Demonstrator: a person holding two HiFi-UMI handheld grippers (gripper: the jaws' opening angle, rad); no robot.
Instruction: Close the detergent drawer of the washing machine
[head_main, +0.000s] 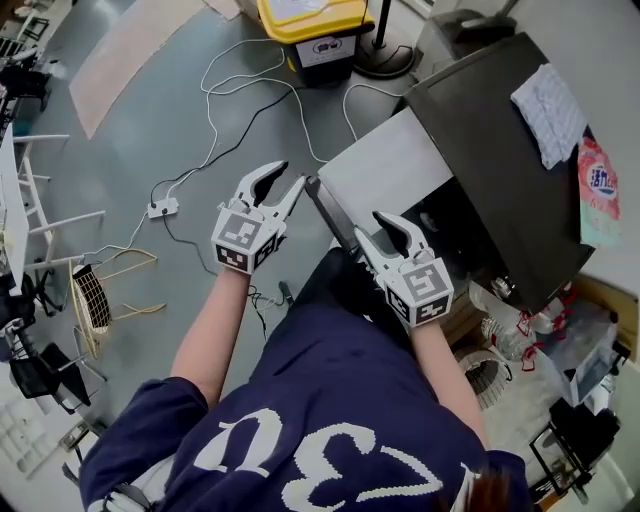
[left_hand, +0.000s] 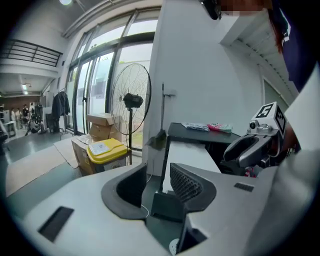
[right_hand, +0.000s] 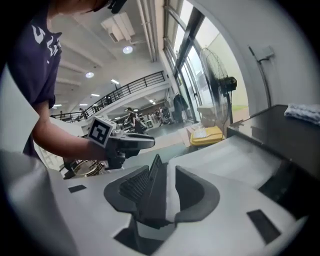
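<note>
Indoors, left tool (head_main: 290, 175) and right tool (head_main: 367, 224) hang jaws apart, grey floor (head_main: 150, 100) below, washing machine (head_main: 390, 170) alongside.

The head camera looked steeply down on the left gripper (head_main: 289, 176), right gripper (head_main: 368, 224) and washing machine (head_main: 390, 170), while each close gripper camera faced along its own jaws, both sharing the yellow bin (left_hand: 105, 150) and fan (left_hand: 131, 97).
</note>
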